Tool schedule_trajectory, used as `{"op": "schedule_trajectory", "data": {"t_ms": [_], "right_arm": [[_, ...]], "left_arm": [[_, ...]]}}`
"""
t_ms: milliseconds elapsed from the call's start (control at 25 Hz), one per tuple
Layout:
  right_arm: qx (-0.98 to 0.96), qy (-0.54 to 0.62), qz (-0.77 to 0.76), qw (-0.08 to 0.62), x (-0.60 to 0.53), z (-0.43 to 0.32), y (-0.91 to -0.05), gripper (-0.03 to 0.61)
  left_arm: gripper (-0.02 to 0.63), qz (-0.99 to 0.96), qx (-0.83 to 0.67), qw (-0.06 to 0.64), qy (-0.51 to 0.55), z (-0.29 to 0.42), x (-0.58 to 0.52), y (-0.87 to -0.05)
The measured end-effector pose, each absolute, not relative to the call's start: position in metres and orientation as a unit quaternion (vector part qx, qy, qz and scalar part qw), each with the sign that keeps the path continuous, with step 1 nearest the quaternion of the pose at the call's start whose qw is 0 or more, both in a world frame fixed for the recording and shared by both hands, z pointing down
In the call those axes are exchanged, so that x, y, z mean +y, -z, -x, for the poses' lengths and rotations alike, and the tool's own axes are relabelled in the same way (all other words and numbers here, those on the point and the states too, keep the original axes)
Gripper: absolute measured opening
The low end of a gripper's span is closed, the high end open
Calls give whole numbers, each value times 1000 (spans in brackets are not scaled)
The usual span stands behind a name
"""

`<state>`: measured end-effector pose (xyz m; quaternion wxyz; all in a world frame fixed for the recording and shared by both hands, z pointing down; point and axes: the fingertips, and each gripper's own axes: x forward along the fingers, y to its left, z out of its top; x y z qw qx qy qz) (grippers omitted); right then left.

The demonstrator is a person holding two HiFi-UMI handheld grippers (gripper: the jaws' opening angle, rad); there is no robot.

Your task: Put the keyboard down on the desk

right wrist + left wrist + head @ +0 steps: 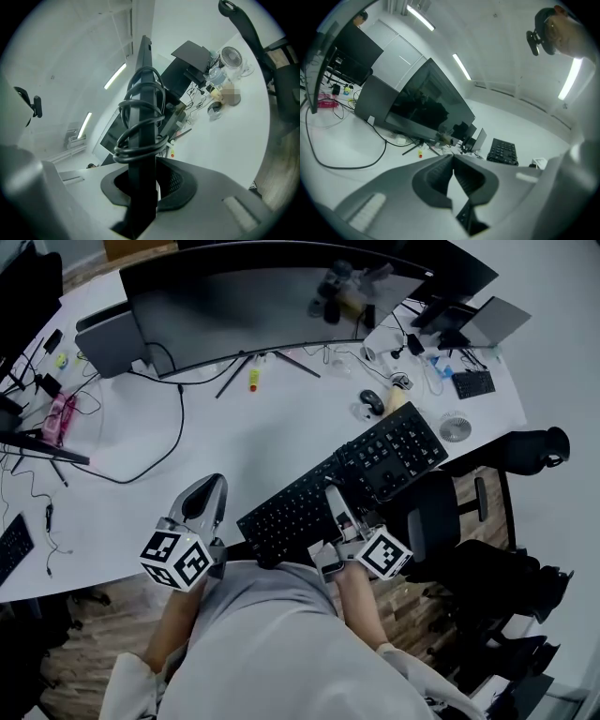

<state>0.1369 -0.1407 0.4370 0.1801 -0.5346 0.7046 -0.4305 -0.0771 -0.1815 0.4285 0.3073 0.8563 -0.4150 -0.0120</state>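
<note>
My head camera looks steeply down on the left tongs and right tongs. Their own cameras peer closely along them, sharing the counter.

Left tongs had jaws closed tip to tip, nothing between them. Ahead was a white tabletop carrying a wide curved monitor on its stand. A black cable looped in front of it, small yellow item by the stand legs. Black keyboard sat further right, beyond the tongs. Ceiling light strips were lit.

Curved monitor, mouse, fan, chair
</note>
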Motion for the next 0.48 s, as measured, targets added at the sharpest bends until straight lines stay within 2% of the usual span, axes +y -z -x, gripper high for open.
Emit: {"op": "schedule_trajectory", "data": {"t_ms": [480], "right_arm": [[685, 462, 528, 196, -153, -147, -462, 71]], "left_arm": [[0, -846, -434, 310, 5, 80, -182, -434]]}}
